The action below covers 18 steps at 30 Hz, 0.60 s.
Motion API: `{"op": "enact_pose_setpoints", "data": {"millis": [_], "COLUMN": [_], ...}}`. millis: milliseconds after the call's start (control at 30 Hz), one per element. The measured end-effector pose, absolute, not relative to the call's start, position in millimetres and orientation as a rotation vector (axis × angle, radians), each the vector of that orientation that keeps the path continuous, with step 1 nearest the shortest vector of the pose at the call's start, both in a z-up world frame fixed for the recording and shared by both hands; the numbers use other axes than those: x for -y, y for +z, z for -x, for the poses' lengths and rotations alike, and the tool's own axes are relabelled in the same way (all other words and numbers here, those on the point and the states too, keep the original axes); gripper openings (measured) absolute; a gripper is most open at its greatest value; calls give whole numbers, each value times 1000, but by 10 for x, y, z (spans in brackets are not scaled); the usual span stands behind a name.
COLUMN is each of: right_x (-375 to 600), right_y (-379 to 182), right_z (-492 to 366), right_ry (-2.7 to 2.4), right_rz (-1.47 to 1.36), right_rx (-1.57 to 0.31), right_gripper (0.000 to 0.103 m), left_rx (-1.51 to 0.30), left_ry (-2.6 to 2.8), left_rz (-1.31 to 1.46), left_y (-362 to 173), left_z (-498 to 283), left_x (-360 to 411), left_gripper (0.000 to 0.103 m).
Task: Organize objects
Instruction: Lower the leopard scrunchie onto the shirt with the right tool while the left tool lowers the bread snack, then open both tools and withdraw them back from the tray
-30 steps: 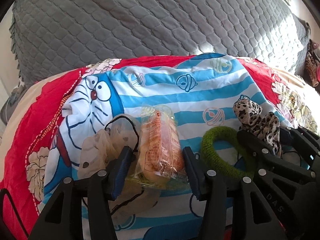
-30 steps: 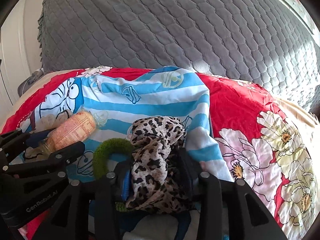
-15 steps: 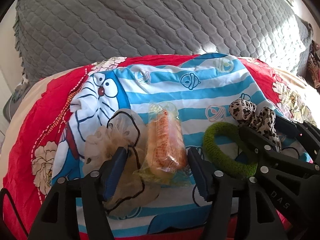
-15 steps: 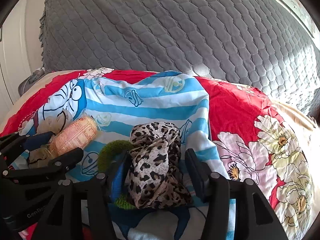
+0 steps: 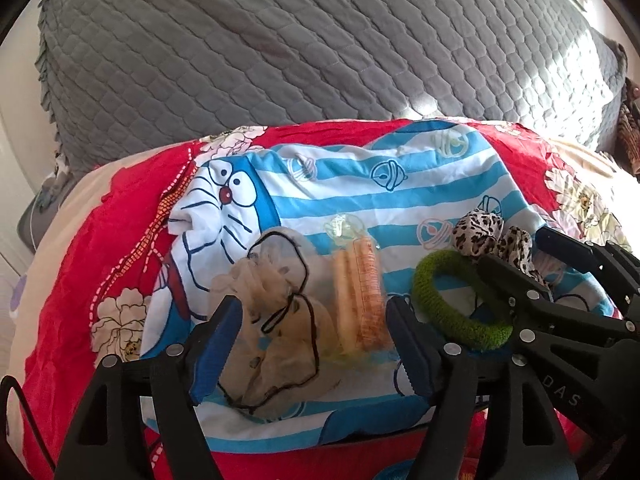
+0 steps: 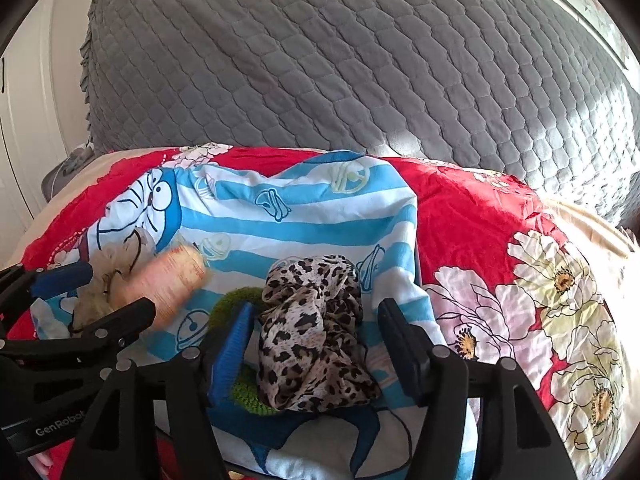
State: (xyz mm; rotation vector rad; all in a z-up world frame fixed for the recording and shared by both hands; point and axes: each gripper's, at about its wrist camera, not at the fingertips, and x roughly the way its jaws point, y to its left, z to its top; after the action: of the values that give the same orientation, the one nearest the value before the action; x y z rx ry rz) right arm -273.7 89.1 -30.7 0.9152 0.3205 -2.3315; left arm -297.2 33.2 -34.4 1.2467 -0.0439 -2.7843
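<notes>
On a blue-striped cartoon cloth (image 5: 360, 188) lie a sheer beige scrunchie with black trim (image 5: 276, 320), a wrapped orange snack (image 5: 360, 296), a green hair ring (image 5: 452, 304) and a leopard-print scrunchie (image 6: 312, 332). My left gripper (image 5: 312, 344) is open, its fingers either side of the beige scrunchie and the snack, touching neither. My right gripper (image 6: 316, 356) is open, its fingers either side of the leopard scrunchie, which lies on part of the green ring (image 6: 236, 300). The snack (image 6: 168, 280) looks blurred in the right wrist view.
The cloth lies on a red floral bedspread (image 6: 480, 224). A grey quilted cover (image 6: 360, 60) rises behind it. The right gripper's body (image 5: 560, 312) sits close beside the left one. A white wall or door (image 6: 24, 120) stands at far left.
Both grippers have opened wider and drawn back a little from the items. The snack and the leopard scrunchie now sit loose between the fingers. The snack has shifted slightly.
</notes>
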Motion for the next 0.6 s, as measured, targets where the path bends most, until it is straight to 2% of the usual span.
{"op": "enact_pose_setpoints", "data": {"millis": [200, 600], "right_x": [-913, -887], "right_y": [-251, -137], "right_z": [2724, 2661], "right_ry": [-2327, -2315], "right_rz": [-906, -885], "right_rx": [-307, -330], "right_gripper": [71, 74], "left_rx": [58, 50], "left_ry": [-2767, -2738], "left_rz": [-1247, -1235], "left_y": [-303, -148], "left_z": [2927, 2750], "left_x": [-311, -250], "left_gripper": [76, 77]}}
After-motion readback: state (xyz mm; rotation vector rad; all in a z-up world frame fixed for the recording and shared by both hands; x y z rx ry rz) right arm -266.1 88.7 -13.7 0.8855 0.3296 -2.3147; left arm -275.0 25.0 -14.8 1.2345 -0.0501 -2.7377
